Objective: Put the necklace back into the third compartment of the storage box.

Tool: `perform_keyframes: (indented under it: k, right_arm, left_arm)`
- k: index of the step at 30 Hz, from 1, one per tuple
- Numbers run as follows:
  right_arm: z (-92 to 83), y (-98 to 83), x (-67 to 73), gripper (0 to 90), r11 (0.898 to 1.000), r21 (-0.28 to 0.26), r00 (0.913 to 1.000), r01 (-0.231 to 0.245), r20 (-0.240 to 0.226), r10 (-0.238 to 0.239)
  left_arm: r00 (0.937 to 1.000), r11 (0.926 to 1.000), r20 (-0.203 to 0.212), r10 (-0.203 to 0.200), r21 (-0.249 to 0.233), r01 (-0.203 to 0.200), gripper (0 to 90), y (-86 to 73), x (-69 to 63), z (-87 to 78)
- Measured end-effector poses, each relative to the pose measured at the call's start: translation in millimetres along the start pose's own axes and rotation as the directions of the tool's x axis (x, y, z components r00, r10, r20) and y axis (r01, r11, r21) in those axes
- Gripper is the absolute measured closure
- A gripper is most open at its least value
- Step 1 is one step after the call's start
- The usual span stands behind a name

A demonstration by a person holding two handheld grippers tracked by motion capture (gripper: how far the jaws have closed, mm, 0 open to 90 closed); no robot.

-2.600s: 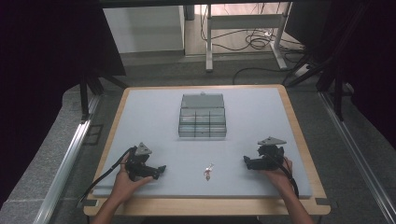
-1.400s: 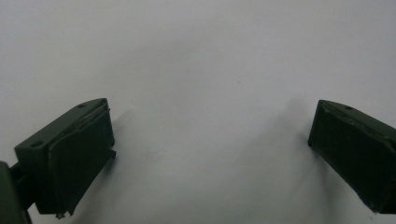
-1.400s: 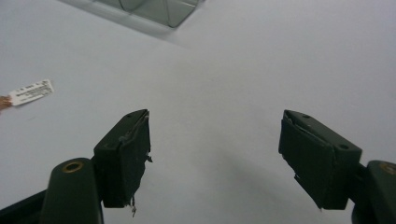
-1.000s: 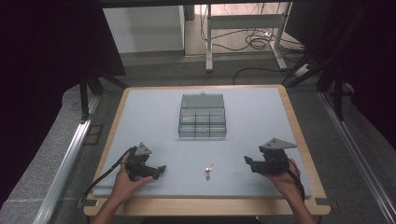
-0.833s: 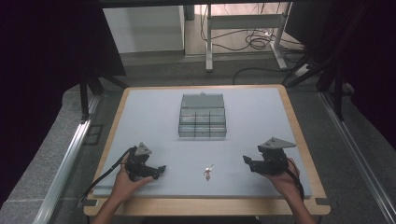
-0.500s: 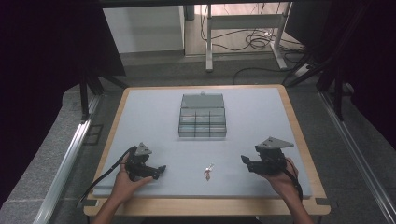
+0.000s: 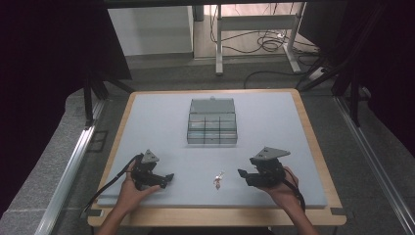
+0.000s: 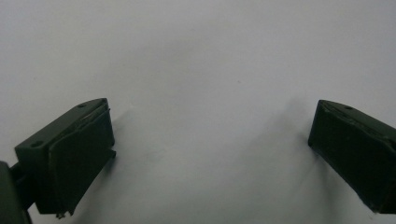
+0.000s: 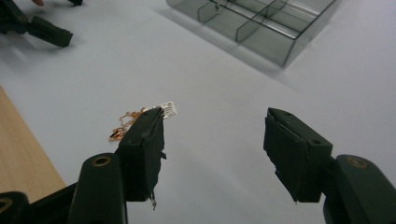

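Coppery chain [image 9: 125,126] just beyond right gripper's [image 9: 215,140] parted jaws.

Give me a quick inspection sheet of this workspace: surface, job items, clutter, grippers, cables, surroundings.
Surface: pale mat on a wood-edged table.
Job's things: clear compartment box, lid open, at mid-table; small chain with a white tag near the front edge.
Clutter: nothing seen.
Grippers: left gripper open over bare mat; right gripper open, the chain beside one jaw.
Cables: one trails from each gripper; more on the floor behind.
Surroundings: dark curtains, metal table legs beyond.
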State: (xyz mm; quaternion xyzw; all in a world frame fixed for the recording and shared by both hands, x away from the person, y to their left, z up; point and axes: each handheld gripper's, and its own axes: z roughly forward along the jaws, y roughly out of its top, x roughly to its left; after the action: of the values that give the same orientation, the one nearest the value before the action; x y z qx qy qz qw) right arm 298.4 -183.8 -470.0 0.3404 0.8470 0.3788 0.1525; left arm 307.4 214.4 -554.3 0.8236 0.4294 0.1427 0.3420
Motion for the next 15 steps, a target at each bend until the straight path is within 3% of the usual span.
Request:
perform_keyframes:
  k: [15]
  right_arm:
    - [24.0,5.7,27.2,40.3,0.995,0.070,0.9953,0.071,-0.072,-0.066]
  left_arm:
    - [1.0000,1.0000,-0.001,0.000,0.000,0.000,0.1,0.0,-0.1,0.0]
